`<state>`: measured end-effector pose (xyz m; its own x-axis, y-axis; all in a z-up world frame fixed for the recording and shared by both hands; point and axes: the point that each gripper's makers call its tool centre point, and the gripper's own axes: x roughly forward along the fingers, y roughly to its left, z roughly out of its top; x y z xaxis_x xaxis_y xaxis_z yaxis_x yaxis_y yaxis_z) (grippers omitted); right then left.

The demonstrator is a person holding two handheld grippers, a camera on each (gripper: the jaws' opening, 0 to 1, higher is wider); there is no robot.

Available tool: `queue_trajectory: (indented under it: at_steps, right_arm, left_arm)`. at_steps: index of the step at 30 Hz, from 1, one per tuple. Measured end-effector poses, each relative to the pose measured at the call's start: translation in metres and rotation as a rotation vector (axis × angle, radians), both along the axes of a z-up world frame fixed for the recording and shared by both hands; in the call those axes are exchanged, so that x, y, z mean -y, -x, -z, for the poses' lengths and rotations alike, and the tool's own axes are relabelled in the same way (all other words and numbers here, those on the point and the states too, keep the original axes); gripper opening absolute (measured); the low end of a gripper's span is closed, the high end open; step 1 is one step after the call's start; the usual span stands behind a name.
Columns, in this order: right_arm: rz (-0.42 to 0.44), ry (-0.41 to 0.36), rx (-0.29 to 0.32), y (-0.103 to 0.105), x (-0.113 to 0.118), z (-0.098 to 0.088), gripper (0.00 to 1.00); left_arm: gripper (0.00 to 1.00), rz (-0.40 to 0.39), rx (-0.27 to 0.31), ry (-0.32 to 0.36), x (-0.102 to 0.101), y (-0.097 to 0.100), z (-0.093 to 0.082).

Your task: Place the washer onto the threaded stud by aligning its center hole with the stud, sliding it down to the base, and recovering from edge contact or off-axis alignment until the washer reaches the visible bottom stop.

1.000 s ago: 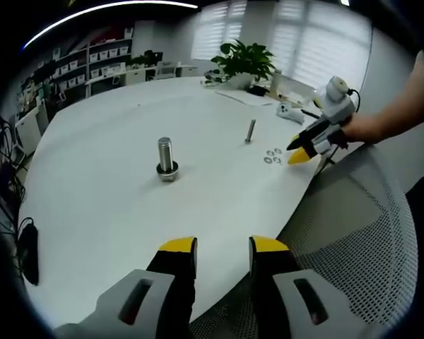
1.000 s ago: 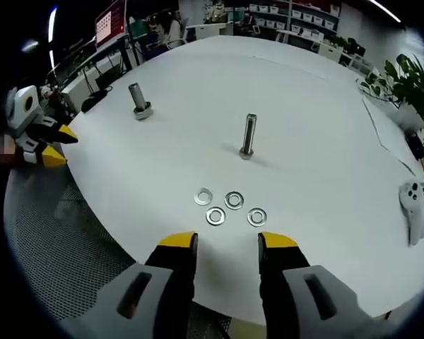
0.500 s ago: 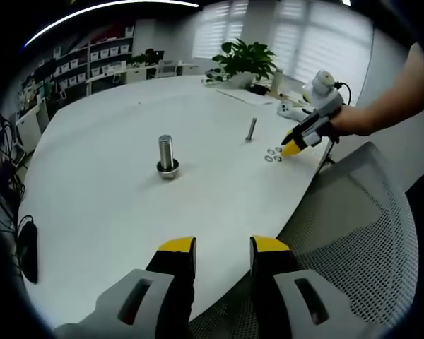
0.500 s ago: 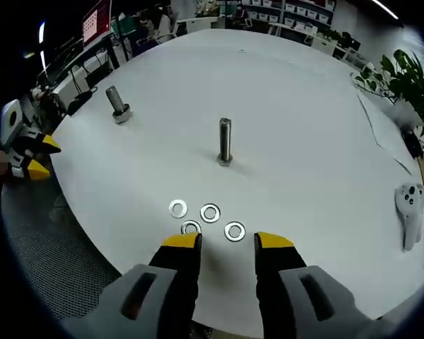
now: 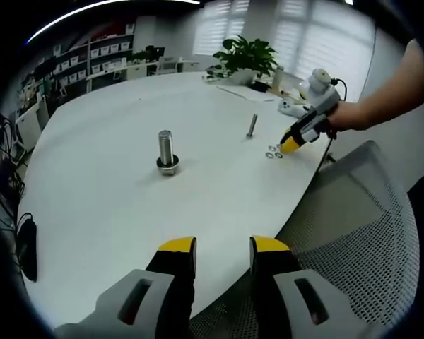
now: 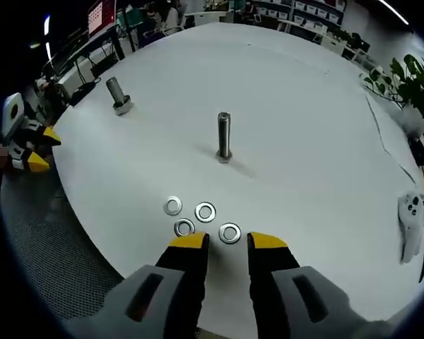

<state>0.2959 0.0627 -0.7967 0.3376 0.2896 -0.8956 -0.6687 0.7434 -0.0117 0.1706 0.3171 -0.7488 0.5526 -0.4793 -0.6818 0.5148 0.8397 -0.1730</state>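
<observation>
The right gripper (image 6: 222, 241), jaws apart with a narrow gap, hovers right at the near edge of four flat silver steel washers (image 6: 201, 218) lying clustered on the round white table (image 6: 318, 141). Just beyond them stands the slim upright threaded steel stud (image 6: 224, 135); a thicker steel bolt standing head-down (image 6: 116, 94) sits far off to the left. To pick well, I'd single out the nearest washer (image 6: 230, 232), straddle its rim with one jaw on each side, and avoid nudging its neighbours. The left gripper (image 5: 222, 245) waits open at the table's near edge. Compared with a second ago, the right gripper has closed in on the washers and its jaw gap looks slightly narrower.
</observation>
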Motion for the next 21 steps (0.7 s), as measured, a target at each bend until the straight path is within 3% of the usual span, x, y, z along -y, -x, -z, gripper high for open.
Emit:
queue_trajectory:
  at_steps: [7, 21]
  right_arm:
    - [-0.090, 0.049, -0.084, -0.0014, -0.0016, 0.0014, 0.22]
    - [-0.252, 0.158, -0.136, 0.0013, -0.0032, 0.0035, 0.17]
  left_arm:
    - [0.28, 0.005, 0.000, -0.002, 0.0004, 0.0001, 0.0008]
    - [0.28, 0.025, -0.025, 0.011, 0.0046, 0.0038, 0.0038]
